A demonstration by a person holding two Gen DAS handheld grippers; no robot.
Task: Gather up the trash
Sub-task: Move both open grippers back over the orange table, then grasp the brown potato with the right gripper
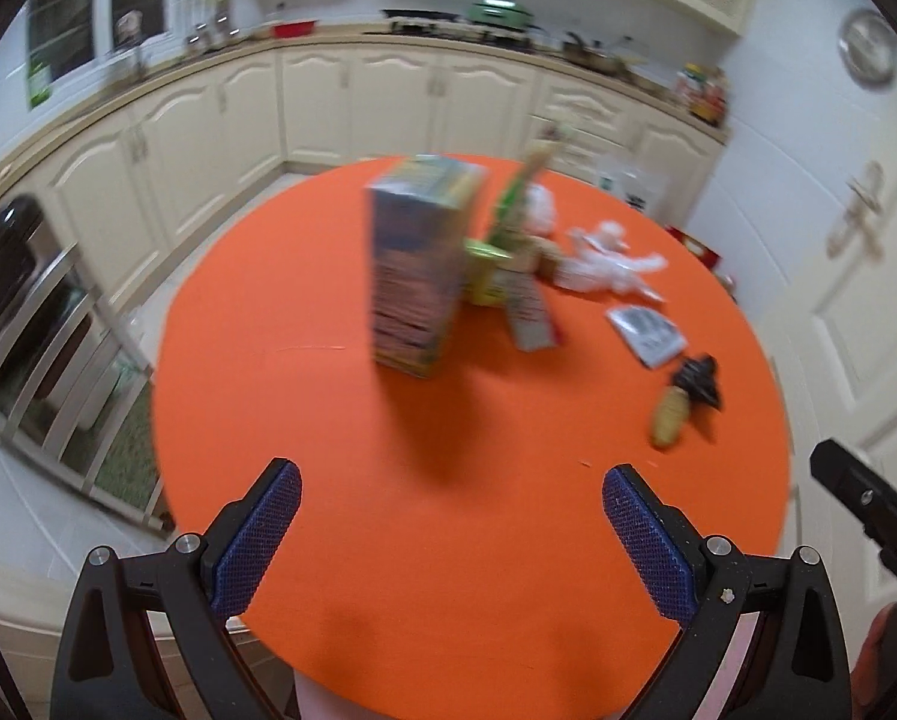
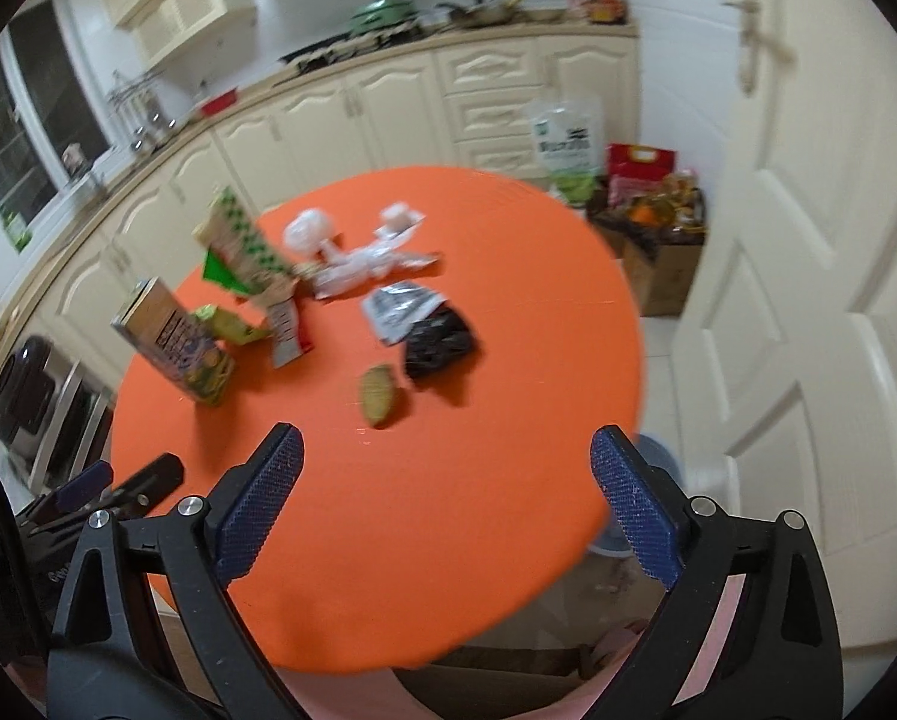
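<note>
Both fingers (image 1: 646,546) wide apart, empty.

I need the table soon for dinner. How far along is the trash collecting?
Nothing looks collected yet. The left gripper and right gripper are both open and empty above the round orange table. Still left there: the upright printed carton, crumpled white plastic bags, black crinkled wrapper, yellowish-green scrap and other packaging.
</note>
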